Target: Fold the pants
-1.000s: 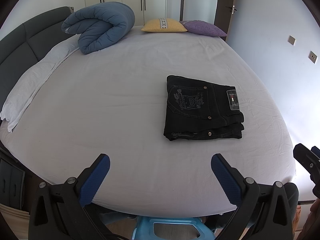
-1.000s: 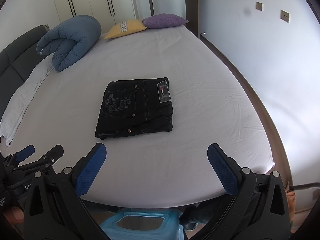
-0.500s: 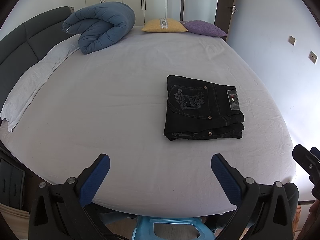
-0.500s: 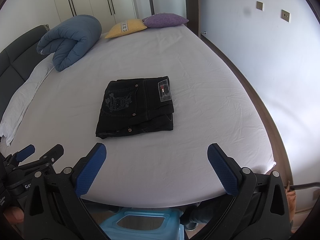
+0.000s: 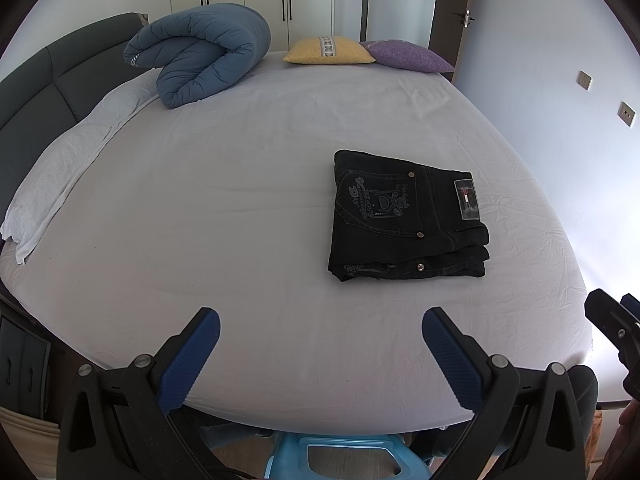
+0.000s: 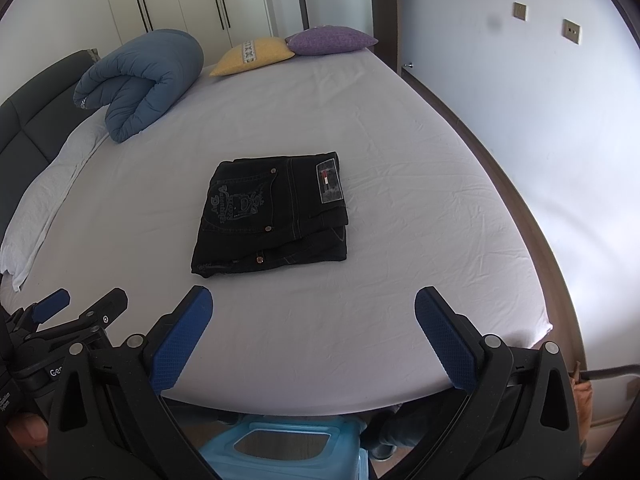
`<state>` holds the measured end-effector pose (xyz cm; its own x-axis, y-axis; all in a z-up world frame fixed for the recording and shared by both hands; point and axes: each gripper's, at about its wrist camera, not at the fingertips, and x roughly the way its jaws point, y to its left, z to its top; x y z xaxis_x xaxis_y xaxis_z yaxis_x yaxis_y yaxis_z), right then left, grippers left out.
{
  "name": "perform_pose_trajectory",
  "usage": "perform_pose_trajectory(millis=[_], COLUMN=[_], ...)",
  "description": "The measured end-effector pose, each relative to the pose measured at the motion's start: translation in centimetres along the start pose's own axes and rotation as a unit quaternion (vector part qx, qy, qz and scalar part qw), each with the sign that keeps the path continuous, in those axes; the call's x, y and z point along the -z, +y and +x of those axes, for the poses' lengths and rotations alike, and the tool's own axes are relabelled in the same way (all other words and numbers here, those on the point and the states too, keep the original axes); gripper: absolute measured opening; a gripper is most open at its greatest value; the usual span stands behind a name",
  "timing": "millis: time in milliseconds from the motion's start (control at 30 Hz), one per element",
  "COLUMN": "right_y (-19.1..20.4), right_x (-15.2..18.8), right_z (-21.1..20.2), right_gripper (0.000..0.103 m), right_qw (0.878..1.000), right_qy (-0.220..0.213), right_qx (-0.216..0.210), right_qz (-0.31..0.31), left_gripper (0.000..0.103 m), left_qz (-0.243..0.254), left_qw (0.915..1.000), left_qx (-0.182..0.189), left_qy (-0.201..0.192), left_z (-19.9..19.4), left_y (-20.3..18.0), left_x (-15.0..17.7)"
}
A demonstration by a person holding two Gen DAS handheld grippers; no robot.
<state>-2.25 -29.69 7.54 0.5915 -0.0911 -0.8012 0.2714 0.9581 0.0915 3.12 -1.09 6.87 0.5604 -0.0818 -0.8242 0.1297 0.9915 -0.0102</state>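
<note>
The black pants (image 5: 406,226) lie on the bed (image 5: 240,200) as a compact, squared stack, back pocket and its pale stitched emblem facing up, the waistband patch along the side nearer the plain wall. Several layers show at the near edge and at the wall-side corner, where they step out a little unevenly; the rest of the outline looks tidy. Judging from this, the folding itself appears finished, and what is left, if anything, is to square up those slightly offset layers or to leave the stack as it is.

Nothing touches the pants. On the near side of the pants, out over the edge of the mattress, the left gripper (image 5: 320,354) hangs with its blue-padded jaws spread wide and nothing between them. The right gripper (image 6: 312,334) is likewise pulled back on the near side of the pants, its jaws wide apart and empty. Each shows at the edge of the other's view, so they sit side by side, both well apart from the pants.

Beyond the pants, toward the headboard side, a rolled blue duvet (image 5: 200,54) rests on the sheet. Farther past the pants, at the far edge of the bed, a yellow cushion (image 5: 328,49) and a purple cushion (image 5: 408,56) sit touching. Below the near edge of the bed, a light blue stool (image 6: 288,448) stands on the floor.
</note>
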Motion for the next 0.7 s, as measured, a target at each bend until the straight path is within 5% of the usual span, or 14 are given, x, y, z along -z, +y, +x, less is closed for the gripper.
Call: perform_pose_trajectory(millis=[700], right_y=[0.05], right_x=[0.09], right_z=[0.05], right_gripper=[0.103], right_qw=[1.000], right_qy=[0.001], right_qx=[0.000], right_qz=[0.001], left_gripper=[0.103], left_qz=[-0.001], left_qw=[1.0000], left_qx=[-0.002], left_qy=[0.003], left_z=[0.09], left_y=[0.06], left_x=[0.31])
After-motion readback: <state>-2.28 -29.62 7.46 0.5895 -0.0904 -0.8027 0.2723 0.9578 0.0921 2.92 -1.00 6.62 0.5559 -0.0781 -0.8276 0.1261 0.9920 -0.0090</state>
